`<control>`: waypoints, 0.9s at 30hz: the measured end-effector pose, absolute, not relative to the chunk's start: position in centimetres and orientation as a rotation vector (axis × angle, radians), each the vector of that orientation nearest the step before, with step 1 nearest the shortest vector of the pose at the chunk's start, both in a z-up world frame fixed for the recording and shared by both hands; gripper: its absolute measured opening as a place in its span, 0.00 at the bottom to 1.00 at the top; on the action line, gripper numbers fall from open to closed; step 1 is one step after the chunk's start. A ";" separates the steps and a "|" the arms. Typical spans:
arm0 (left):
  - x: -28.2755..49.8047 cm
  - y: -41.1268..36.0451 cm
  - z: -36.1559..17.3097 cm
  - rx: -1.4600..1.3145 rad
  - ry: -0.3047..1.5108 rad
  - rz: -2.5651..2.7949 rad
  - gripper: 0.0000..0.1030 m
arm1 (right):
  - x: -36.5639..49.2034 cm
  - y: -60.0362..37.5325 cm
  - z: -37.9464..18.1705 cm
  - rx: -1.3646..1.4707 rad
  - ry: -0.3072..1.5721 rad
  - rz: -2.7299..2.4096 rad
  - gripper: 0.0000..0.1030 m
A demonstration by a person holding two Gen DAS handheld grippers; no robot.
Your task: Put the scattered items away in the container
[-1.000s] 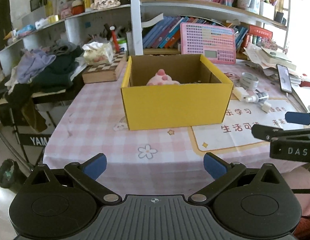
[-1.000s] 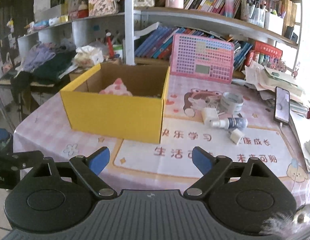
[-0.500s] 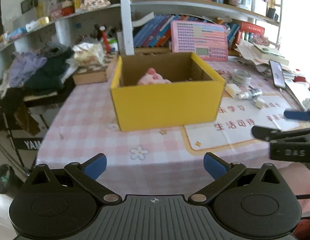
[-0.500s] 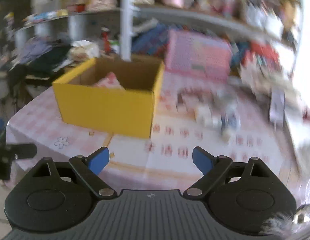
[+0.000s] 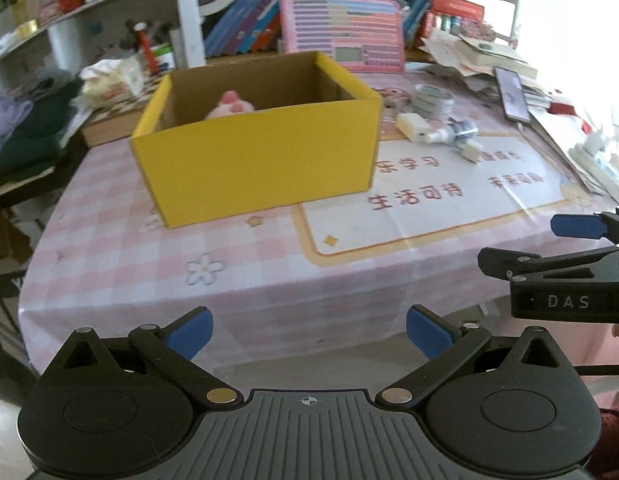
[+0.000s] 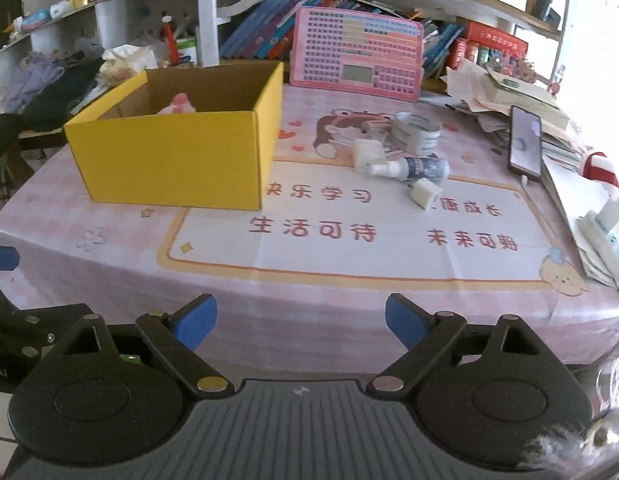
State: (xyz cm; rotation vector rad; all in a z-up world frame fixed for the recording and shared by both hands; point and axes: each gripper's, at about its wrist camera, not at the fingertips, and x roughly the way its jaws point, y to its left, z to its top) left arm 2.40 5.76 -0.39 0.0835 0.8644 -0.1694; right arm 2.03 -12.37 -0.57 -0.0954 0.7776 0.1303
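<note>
Yellow box [image 6: 171,160]: open-topped, left, pink plush [image 6: 180,104] inside.
Tape roll [image 6: 415,132], spray bottle [image 6: 413,168], two white blocks [image 6: 367,154]: scattered right of it.

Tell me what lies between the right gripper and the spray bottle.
Only bare printed tablecloth separates the open right gripper from the spray bottle, as the right wrist view shows.

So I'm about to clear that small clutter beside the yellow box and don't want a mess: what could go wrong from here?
The spray bottle lies on its side among two white blocks and a tape roll, so a grab may knock its neighbours or roll it. The phone sits close by and could get bumped. The yellow box looks light; a gripper catching its rim might shift it.
</note>
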 end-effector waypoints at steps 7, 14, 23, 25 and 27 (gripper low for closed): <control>2.8 3.5 -0.6 0.107 0.867 -0.256 1.00 | 1.6 -14.2 -0.6 -0.089 0.793 0.080 0.89; 3.6 1.9 -0.8 0.135 0.875 -0.307 1.00 | 1.5 -15.7 -0.8 -0.069 0.804 0.032 0.89; 4.5 0.4 -1.2 0.160 0.903 -0.329 1.00 | 2.0 -17.3 -1.3 -0.046 0.826 -0.004 0.89; 4.7 0.3 -1.3 0.155 0.909 -0.327 1.00 | 2.2 -17.4 -1.3 -0.049 0.827 0.001 0.89; 5.0 0.1 -1.3 0.149 0.909 -0.325 1.00 | 2.5 -17.5 -1.4 -0.052 0.829 0.006 0.89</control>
